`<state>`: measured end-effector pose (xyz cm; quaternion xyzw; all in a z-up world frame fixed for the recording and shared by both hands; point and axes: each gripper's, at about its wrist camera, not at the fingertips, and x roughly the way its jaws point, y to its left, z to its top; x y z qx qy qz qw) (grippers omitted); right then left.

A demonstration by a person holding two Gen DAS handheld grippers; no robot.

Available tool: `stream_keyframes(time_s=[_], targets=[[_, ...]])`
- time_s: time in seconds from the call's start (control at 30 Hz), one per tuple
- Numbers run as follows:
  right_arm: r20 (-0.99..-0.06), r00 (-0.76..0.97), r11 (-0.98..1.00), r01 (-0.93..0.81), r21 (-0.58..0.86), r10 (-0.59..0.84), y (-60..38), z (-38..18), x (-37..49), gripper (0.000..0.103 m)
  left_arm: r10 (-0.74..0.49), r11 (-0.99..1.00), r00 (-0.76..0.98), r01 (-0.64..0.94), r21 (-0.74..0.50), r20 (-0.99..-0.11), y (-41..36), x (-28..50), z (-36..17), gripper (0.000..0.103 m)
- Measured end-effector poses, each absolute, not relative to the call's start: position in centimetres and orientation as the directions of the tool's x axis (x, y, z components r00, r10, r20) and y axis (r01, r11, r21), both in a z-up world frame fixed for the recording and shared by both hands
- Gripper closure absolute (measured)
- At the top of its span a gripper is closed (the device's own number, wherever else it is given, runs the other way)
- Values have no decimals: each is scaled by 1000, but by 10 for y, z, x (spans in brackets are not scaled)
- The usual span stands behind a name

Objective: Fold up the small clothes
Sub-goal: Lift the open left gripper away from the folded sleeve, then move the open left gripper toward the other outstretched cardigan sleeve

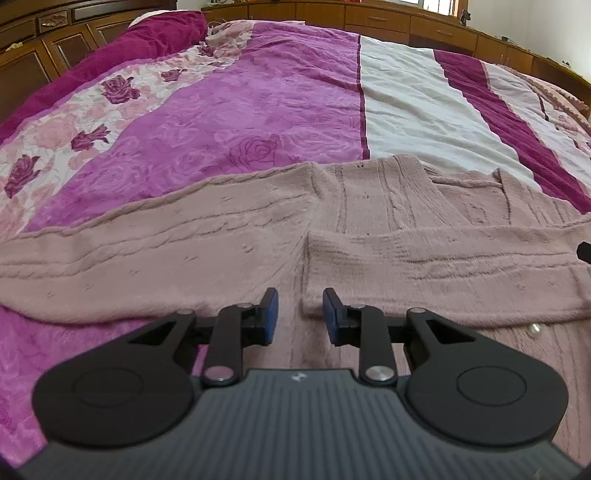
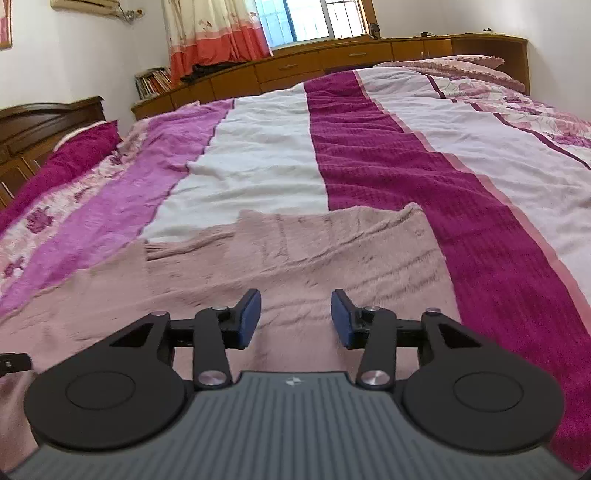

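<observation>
In the left wrist view, the left tongs (image 1: 300, 315) sat at lower centre, their blue-padded fingers (image 1: 270, 314) parted and gripping nothing. Beneath and ahead of them a dusty-pink cable-knit cardigan (image 1: 221, 236) lay spread across the middle of the frame on a bed with a magenta, lilac and white striped floral bedspread (image 1: 258, 92). One sleeve (image 1: 443, 273) was folded across the body from the right, its cuff edge lying just ahead of the right-hand pad; the other sleeve ran out to the left edge of the frame. A small pearl-like button (image 1: 534, 327) showed at lower right on the knit. Wooden cabinets (image 1: 388, 18) ran along the top of the frame. No container appeared here.

In the right wrist view, the right tongs (image 2: 295, 317) also stood released at lower centre, pads apart over the cardigan (image 2: 295, 251), which filled the lower middle; whether they touched the knit could not be told. Only this view showed the patterned orange and cream curtain (image 2: 218, 29), a window (image 2: 310, 18) at the top, and an open shelf (image 2: 153, 81) holding books at upper left. A dark part, possibly the other tool, poked in at the lower left edge.
</observation>
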<state>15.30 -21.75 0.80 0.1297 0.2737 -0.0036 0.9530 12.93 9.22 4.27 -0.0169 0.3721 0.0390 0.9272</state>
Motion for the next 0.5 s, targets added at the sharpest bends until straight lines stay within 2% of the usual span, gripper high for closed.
stream_keyframes(time_s=[0.03, 0.23, 0.5], targets=[[-520, 851, 965, 73, 252, 71, -217, 10, 145, 50, 60, 996, 721, -88, -6, -691, 94, 125, 45, 62], [-515, 850, 955, 54, 292, 109, -208, 17, 100, 46, 71, 994, 718, -109, -10, -692, 102, 101, 58, 51], [-489, 857, 944, 8, 329, 163, -191, 34, 56, 30, 94, 991, 723, -135, -6, -684, 110, 73, 74, 44]])
